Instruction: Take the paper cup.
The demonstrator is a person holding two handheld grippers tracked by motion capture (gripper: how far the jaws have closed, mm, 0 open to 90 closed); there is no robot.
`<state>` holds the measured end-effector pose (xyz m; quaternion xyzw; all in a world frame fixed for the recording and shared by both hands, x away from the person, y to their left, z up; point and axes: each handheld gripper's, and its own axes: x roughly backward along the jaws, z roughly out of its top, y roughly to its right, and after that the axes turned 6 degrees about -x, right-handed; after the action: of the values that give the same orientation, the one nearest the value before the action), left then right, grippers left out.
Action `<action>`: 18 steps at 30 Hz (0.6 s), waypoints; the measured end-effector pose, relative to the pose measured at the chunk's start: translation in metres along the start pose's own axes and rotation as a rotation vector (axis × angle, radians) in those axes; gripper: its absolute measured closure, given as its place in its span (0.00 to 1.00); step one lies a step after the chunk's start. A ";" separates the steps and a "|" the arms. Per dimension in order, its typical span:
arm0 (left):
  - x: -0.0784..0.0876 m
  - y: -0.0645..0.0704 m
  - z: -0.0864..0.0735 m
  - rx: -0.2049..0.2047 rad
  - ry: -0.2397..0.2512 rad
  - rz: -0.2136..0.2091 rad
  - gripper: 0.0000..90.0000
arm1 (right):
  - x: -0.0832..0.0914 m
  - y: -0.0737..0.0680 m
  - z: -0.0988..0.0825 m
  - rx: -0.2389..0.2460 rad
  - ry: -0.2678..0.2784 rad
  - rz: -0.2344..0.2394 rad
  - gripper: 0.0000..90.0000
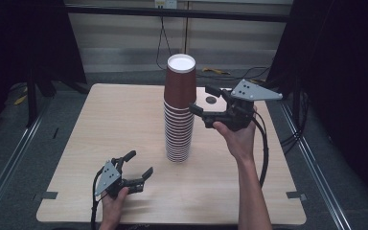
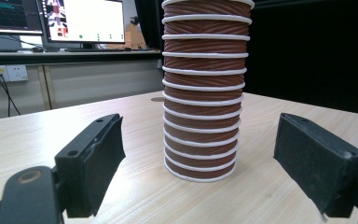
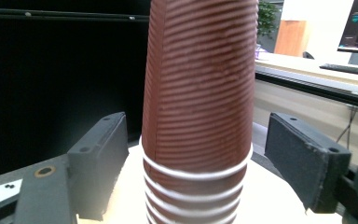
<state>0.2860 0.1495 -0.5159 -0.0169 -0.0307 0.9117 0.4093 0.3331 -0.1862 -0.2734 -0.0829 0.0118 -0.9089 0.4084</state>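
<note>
Right claw open beside cup stack

The high view looks forward and down from above the person's side, taking in the whole surface from well back. The left gripper view sits low, near the cup stack, facing its base; the right gripper view rides higher, close, perhaps level with the stack's top, which both share.

Tall upright stack of brown cups
</note>
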 end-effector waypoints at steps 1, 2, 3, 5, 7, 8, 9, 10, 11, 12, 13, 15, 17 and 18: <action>0.000 0.000 0.000 0.000 0.002 -0.002 0.17 | -0.001 0.000 0.002 0.003 -0.001 -0.004 0.23; 0.000 0.000 0.000 0.000 0.002 -0.002 0.17 | -0.001 0.000 0.002 0.003 -0.001 -0.004 0.23; 0.000 0.000 0.000 0.000 0.000 -0.001 0.17 | -0.002 0.001 0.006 0.003 -0.001 0.004 0.22; 0.000 0.000 0.000 0.000 0.001 -0.002 0.17 | -0.003 0.003 0.010 0.002 -0.004 0.003 0.21; 0.000 0.000 0.000 0.000 0.002 -0.002 0.17 | -0.004 0.004 0.013 -0.002 -0.001 0.012 0.20; 0.000 0.000 0.000 0.000 0.002 -0.001 0.17 | -0.005 0.004 0.014 -0.003 -0.002 0.013 0.20; 0.000 0.000 0.000 0.000 0.000 -0.001 0.17 | -0.006 0.004 0.015 -0.002 -0.003 0.013 0.19; 0.000 0.000 0.000 0.000 0.001 -0.001 0.17 | -0.006 0.004 0.016 -0.001 0.000 0.020 0.19; 0.000 0.000 0.000 0.000 0.002 -0.001 0.17 | -0.007 0.004 0.017 0.000 -0.004 0.021 0.19; 0.000 0.000 0.000 0.000 0.002 -0.001 0.17 | -0.008 0.004 0.018 -0.004 -0.009 0.019 0.18; 0.000 0.000 0.000 0.000 0.002 -0.001 0.17 | -0.008 0.005 0.020 -0.002 -0.004 0.019 0.18; 0.000 0.000 0.000 0.000 0.002 -0.001 0.17 | -0.009 0.005 0.023 -0.008 -0.008 0.016 0.18; 0.000 0.000 0.000 0.001 0.002 -0.001 0.17 | -0.011 0.006 0.025 -0.006 -0.010 0.016 0.18; 0.000 0.000 0.000 0.001 0.002 -0.001 0.17 | -0.011 0.006 0.025 -0.006 -0.010 0.016 0.18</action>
<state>0.2862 0.1494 -0.5160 -0.0175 -0.0301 0.9114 0.4100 0.3483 -0.1808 -0.2504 -0.0887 0.0130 -0.9053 0.4153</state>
